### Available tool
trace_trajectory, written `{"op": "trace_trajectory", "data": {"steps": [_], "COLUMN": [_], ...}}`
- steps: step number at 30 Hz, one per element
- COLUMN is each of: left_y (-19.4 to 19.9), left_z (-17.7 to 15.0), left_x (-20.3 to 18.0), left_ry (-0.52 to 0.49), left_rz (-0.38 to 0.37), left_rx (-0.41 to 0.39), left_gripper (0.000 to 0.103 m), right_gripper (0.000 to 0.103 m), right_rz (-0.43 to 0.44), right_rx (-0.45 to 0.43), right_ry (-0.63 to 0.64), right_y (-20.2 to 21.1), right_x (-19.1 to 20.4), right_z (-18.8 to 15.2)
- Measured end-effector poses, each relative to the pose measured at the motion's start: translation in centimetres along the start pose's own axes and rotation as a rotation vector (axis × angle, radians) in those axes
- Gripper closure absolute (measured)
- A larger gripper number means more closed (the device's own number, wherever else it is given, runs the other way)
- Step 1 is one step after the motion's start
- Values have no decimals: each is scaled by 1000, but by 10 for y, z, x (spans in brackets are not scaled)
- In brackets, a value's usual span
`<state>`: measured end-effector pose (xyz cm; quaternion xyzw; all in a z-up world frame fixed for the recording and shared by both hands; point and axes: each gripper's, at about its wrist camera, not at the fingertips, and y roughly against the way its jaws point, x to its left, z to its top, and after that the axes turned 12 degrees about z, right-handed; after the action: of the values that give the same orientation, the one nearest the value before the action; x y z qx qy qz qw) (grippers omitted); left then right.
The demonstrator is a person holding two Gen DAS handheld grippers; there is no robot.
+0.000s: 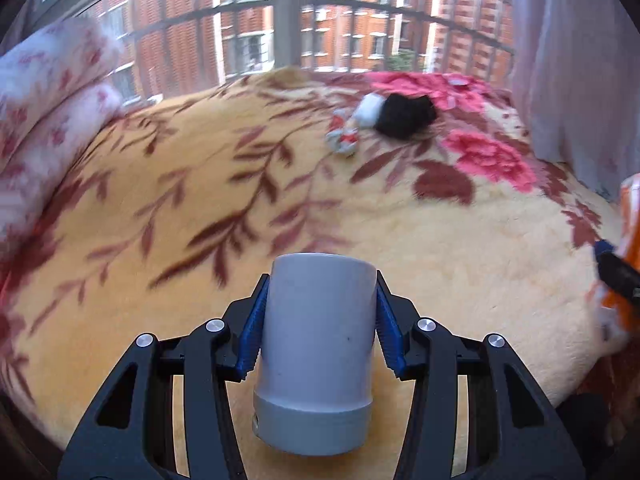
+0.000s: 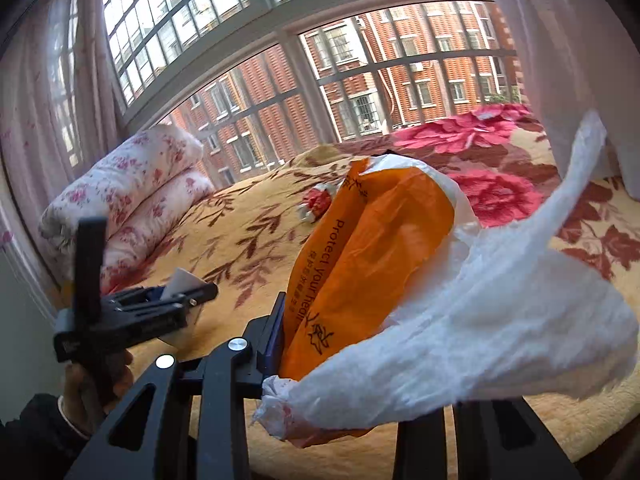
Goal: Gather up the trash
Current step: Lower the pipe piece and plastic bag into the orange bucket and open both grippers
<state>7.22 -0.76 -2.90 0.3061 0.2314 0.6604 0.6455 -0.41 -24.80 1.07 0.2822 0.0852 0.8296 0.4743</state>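
Observation:
My left gripper (image 1: pixel 318 312) is shut on a white paper cup (image 1: pixel 316 344) and holds it above the floral blanket (image 1: pixel 200 208). It also shows in the right wrist view (image 2: pixel 188 290), at the lower left, with the cup (image 2: pixel 180 280) between its fingers. My right gripper (image 2: pixel 344 344) is shut on an orange and white plastic bag (image 2: pixel 372 264), which hangs open in front of it; the right finger is hidden by the bag. A crumpled red and white wrapper (image 1: pixel 344 136) and a black and white bundle (image 1: pixel 400 114) lie far back on the bed.
A folded floral quilt (image 1: pixel 48 112) is stacked at the left of the bed. A barred window (image 1: pixel 288 12) stands behind the bed, with a sheer curtain (image 1: pixel 572 60) at the right. The bag's edge (image 1: pixel 628 240) shows at the far right of the left wrist view.

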Motion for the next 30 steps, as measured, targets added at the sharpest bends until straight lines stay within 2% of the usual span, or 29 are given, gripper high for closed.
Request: {"op": "trace_trajectory", "data": {"steps": [2,5,8,14,22,27,30], "left_y": [7,40,77,116,127,114,102], "left_z": [-8,-23,-41,-86,-139,-172,-183], "left_x": [8,16,17,14,2,-14,-21], "left_ry": [40,73,60,40,-17,-73,-102], "left_rz": [11,11,29,33,10,-4,-8], "left_rx": [-3,-51,-97,-99,-71,0,52], "left_gripper": [55,56,56,56,56,56,56], "right_gripper": [70,70,70,70,70,70,70], "right_rz": [22,38,40,37,42,40,26], "right_rx": [17,30,46,109,269,362,384], "right_ry": [11,31,60,114,126,72,64], "right_y": [1,10,24,49,52,42,39], "right_x": [13,32,52,82,98,85,81], "right_z": [-1,-5,-12,-43,-108,-142,-153]}}
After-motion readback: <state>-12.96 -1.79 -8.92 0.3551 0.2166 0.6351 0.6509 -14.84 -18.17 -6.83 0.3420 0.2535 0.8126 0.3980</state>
